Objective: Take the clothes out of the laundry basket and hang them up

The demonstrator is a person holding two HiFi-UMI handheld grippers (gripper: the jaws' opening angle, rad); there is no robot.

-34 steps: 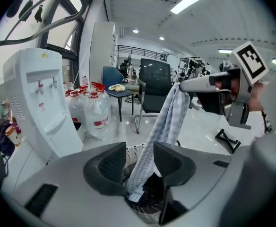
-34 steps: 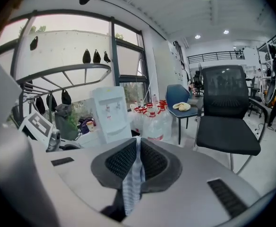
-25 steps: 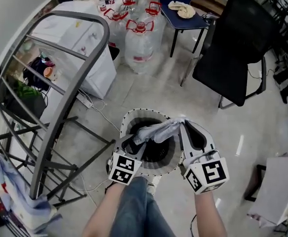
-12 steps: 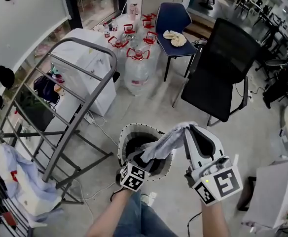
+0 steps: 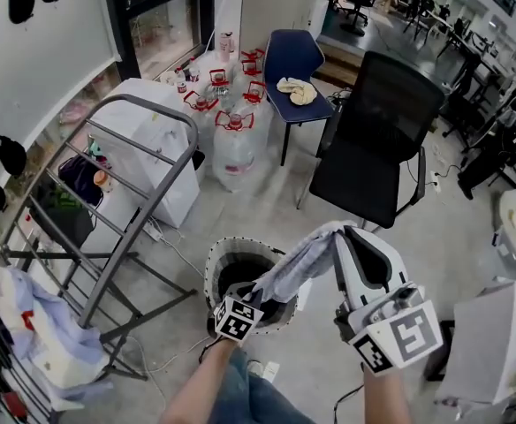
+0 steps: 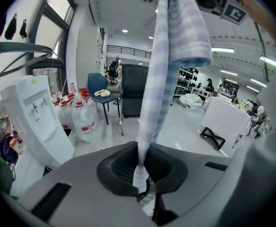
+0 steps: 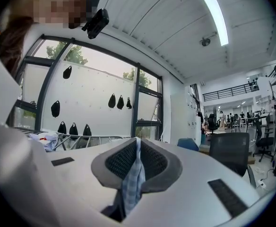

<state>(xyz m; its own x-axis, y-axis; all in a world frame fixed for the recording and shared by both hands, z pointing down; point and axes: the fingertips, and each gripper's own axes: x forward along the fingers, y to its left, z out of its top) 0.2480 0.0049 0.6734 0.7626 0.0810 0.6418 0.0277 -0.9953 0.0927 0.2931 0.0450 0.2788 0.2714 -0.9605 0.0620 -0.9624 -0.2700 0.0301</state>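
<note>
A light blue checked cloth (image 5: 298, 263) is stretched above the round white laundry basket (image 5: 212, 276) on the floor. My right gripper (image 5: 337, 230) is shut on the cloth's upper end, and the right gripper view shows the fabric (image 7: 131, 186) pinched between the pads. My left gripper (image 5: 258, 291) sits lower, over the basket. Its jaws have just been closing, and the cloth's lower end (image 6: 171, 41) is clamped in the left gripper (image 6: 140, 167). A grey drying rack (image 5: 143, 148) stands to the left, with pale clothes (image 5: 28, 334) draped on its lower part.
A black office chair (image 5: 377, 148) stands behind the basket to the right. A blue chair (image 5: 293, 60) and several water bottles (image 5: 231, 140) are farther back. A white water dispenser (image 5: 152, 140) is beside the rack, and a white box (image 5: 497, 343) at the right edge.
Both grippers have risen, the right one much higher, drawing the cloth up out of the basket. The left jaws, open a second ago, now pinch the cloth's lower end.
</note>
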